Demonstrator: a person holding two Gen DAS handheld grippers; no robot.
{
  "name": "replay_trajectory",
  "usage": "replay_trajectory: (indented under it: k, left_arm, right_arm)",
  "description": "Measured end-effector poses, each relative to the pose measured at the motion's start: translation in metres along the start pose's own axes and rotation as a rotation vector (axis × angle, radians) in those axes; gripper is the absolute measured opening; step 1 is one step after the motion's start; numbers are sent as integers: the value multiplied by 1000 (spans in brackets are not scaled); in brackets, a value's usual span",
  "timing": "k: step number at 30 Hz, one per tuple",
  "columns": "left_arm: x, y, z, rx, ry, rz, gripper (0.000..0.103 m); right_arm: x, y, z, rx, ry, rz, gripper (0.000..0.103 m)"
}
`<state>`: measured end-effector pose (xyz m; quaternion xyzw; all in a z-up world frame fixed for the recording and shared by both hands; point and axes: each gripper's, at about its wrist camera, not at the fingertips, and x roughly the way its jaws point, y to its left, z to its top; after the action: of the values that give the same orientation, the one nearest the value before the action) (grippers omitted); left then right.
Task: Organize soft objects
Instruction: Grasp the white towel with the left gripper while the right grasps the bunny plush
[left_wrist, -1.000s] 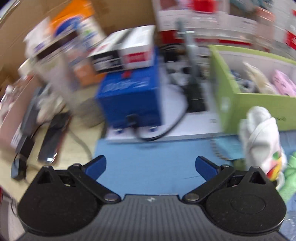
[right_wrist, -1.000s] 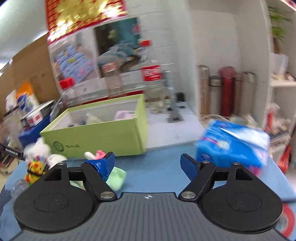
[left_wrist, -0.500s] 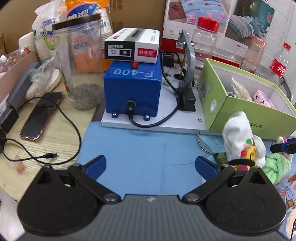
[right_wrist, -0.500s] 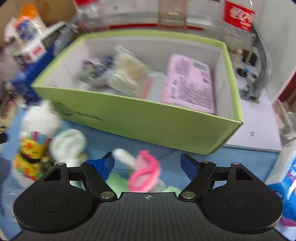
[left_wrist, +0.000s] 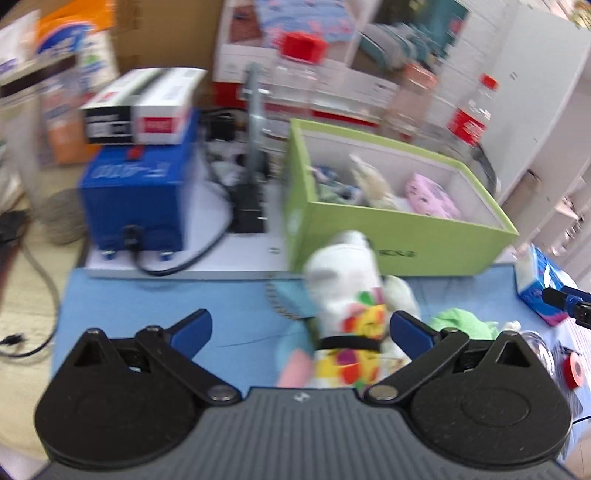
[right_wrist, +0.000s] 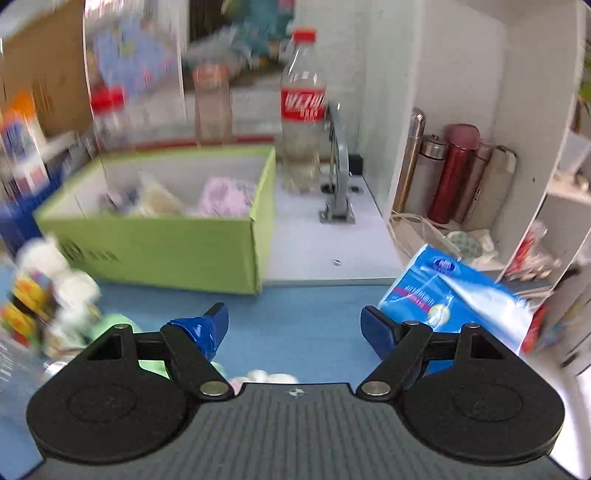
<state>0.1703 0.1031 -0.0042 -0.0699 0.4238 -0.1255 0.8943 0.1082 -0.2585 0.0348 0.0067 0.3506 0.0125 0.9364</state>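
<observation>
Two blue-tipped fingers of the left hand-held gripper (left_wrist: 300, 328) are seen spread wide apart in the left wrist view, with nothing clamped between them. A white plush toy (left_wrist: 345, 291) with a colourful printed front is seen between the fingers, closer to the right one — no contact with either pad can be made out through the blur. The toy is set on the blue mat (left_wrist: 166, 295) of the table, just in front of the green box (left_wrist: 399, 232), in which a pink soft item (left_wrist: 430, 197) and other pale soft things are held. A green cloth (left_wrist: 461, 323) is seen right of the toy, and a blue machine (left_wrist: 136, 195) stands left of the box. In the right wrist view, the right hand-held gripper (right_wrist: 294, 326) is likewise shown with its fingers well apart and only bare blue mat between them. The green box (right_wrist: 159, 251) is placed ahead and to the left; the plush toy (right_wrist: 44, 280) is blurred at the left edge, beside the green cloth (right_wrist: 114, 325). A blue tissue pack (right_wrist: 454, 299) is seen just right of the right finger — whether it is touched cannot be told.
</observation>
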Motion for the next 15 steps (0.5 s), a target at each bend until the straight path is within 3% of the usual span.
replay_trajectory:
  k: [3,7,10,15]
  left_arm:
    - [24,-19,4,55,60,9,102]
    - [45,-11,0,38,119,112,102]
    - [33,19,-9,-43,107,125,102]
    - [-2,65,-23,-130,61,278,102]
  right_arm:
    - [-17,0,-19,96,-67,51,65]
    - [-13,-2,-36,156,-77,92,65]
    - [-17,-11,-42,198,-87,87,66]
    - [-16,-21,-50,217,-101,45,66]
